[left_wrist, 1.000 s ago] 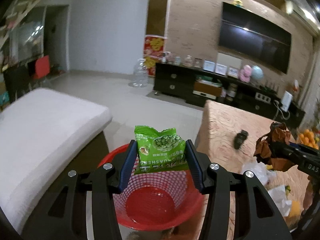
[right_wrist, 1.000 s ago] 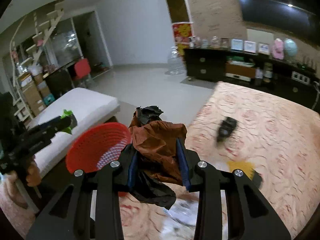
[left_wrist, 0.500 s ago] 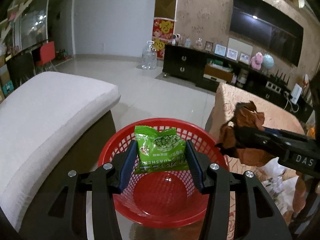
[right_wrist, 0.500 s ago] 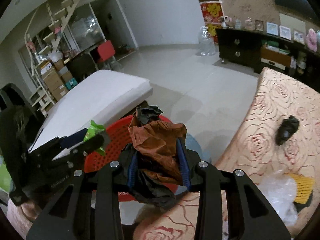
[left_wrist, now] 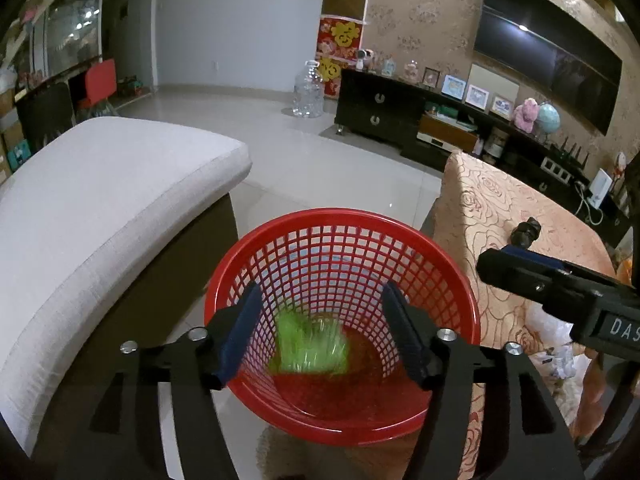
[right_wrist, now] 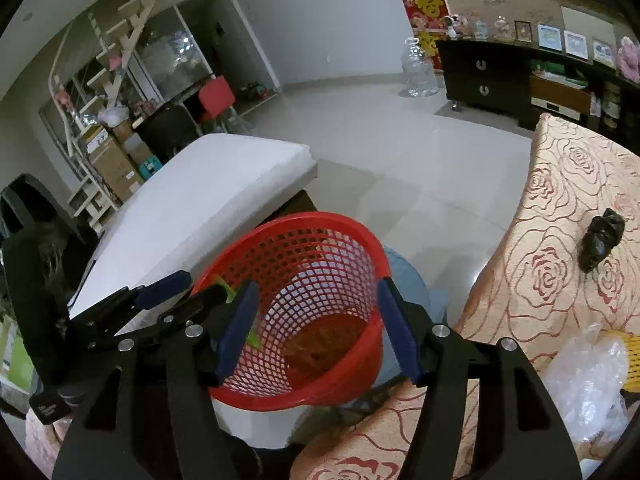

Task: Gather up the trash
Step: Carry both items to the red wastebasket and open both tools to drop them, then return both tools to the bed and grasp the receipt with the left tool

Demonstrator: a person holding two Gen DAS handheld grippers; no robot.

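A living room: a white sofa (left_wrist: 100,216) at left, a rose-patterned table (right_wrist: 568,216) at right, a red basket (left_wrist: 340,320) between. Both grippers, left (left_wrist: 320,332) and right (right_wrist: 316,328), hang over it, jaws opening and empty. A blurred green packet (left_wrist: 310,346) and brown wrapper (right_wrist: 324,346) are inside the basket.

White cushion (left_wrist: 100,208), water jug (left_wrist: 307,90), television (left_wrist: 548,54)

Red mesh basket (left_wrist: 340,264) stands upright between sofa and table, holding a blurred green packet (left_wrist: 310,346) near its floor and a crumpled brown wrapper (right_wrist: 320,344) on its bottom; black crumpled scrap (right_wrist: 600,246) lies on the tablecloth.
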